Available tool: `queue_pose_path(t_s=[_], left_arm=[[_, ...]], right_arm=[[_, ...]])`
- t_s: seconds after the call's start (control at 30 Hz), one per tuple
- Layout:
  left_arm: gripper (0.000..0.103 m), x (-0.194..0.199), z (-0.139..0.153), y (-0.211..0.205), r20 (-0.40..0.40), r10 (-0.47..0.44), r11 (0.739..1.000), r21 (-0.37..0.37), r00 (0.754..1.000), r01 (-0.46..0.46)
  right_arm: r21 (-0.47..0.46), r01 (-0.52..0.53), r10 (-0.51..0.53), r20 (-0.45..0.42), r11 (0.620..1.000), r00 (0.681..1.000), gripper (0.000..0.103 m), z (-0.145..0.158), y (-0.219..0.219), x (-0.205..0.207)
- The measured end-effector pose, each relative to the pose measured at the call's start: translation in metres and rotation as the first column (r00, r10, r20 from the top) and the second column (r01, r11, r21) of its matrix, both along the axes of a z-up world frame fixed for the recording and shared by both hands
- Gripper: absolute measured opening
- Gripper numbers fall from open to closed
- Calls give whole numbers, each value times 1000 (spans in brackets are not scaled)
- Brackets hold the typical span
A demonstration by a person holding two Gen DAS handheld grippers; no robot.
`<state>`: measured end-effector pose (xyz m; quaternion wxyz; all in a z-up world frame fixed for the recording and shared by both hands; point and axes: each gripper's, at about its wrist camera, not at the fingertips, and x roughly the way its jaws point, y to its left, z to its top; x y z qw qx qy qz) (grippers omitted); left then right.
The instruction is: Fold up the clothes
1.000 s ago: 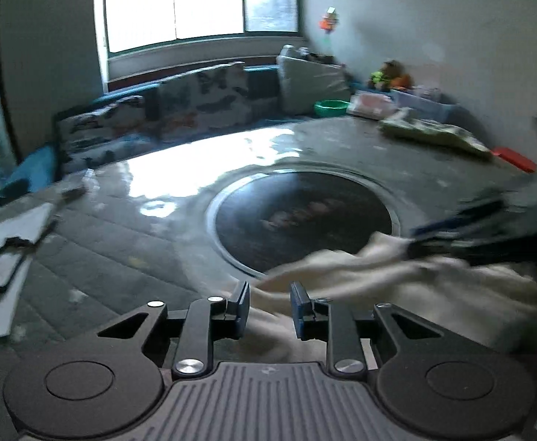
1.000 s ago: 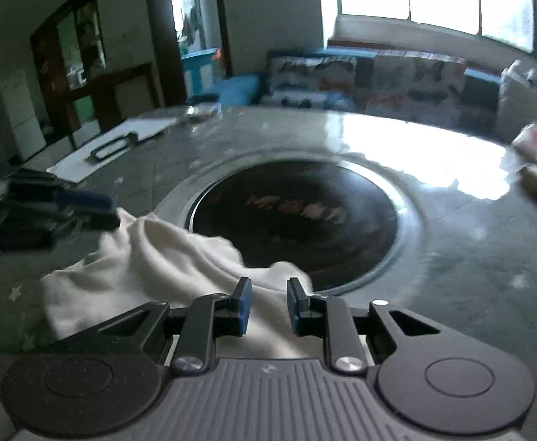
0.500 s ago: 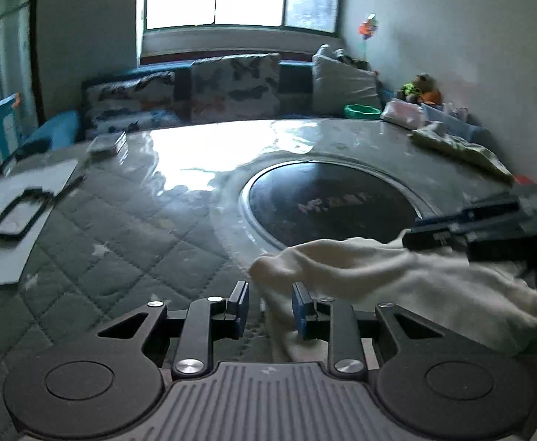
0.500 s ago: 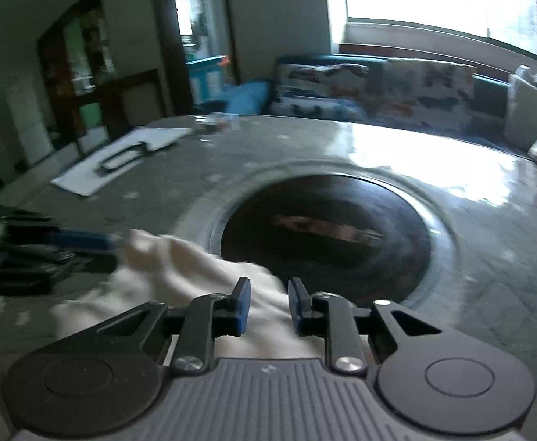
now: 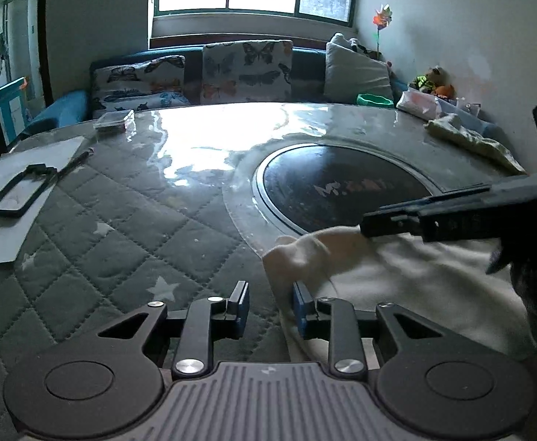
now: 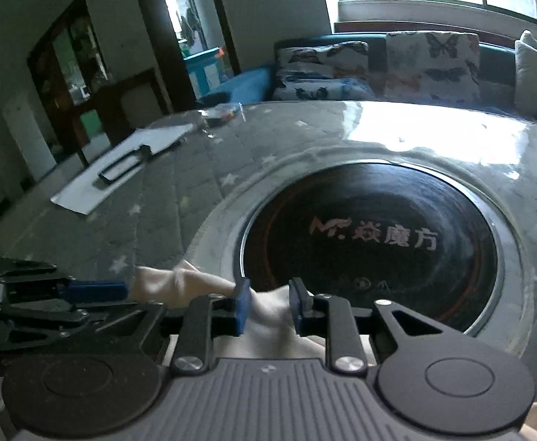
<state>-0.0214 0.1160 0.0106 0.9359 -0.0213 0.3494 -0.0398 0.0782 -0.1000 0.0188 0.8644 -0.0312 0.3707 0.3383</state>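
A cream-white garment [image 5: 397, 275] lies bunched on the quilted grey table cover at the near edge. My left gripper [image 5: 271, 307] has its jaws a little apart, with the cloth's left edge running between them beside the right pad. My right gripper [image 6: 266, 307] also has its jaws a little apart, with a fold of the garment [image 6: 180, 283] between the pads. In the left wrist view the right gripper [image 5: 367, 225] comes in from the right with its tips on the cloth. In the right wrist view the left gripper [image 6: 121, 290] shows at far left, at the cloth's end.
A round black glass hob [image 5: 345, 187] is set in the table [image 5: 128, 228] just beyond the garment. A white sheet with a black frame [image 5: 18, 189] lies at the left. A small clear box [image 5: 115, 120] and a crumpled greenish cloth [image 5: 474, 141] lie farther back. A sofa with cushions [image 5: 246, 73] stands behind.
Both grippers have drawn back toward the near edge with the garment, which now covers less of the hob. The left camera has swung left.
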Motion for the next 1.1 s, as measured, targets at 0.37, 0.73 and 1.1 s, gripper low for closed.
queue_pose_path(t_s=[0.37,0.73,1.1], left_arm=[[29,7,4,12,-6,41,999,23,999,-41],[27,-15,29,-20,71,-71,996,-44,995,74],[28,-5,1,-38,3,-82,997,-10,997,82]], right_arm=[[-89,-56,61,54,994,997,23,-3,28,1],[-109,-197,207,92,974,974,23,31,-21,-57],[-192,-246,273,127,950,953,23,4,-33,-136]])
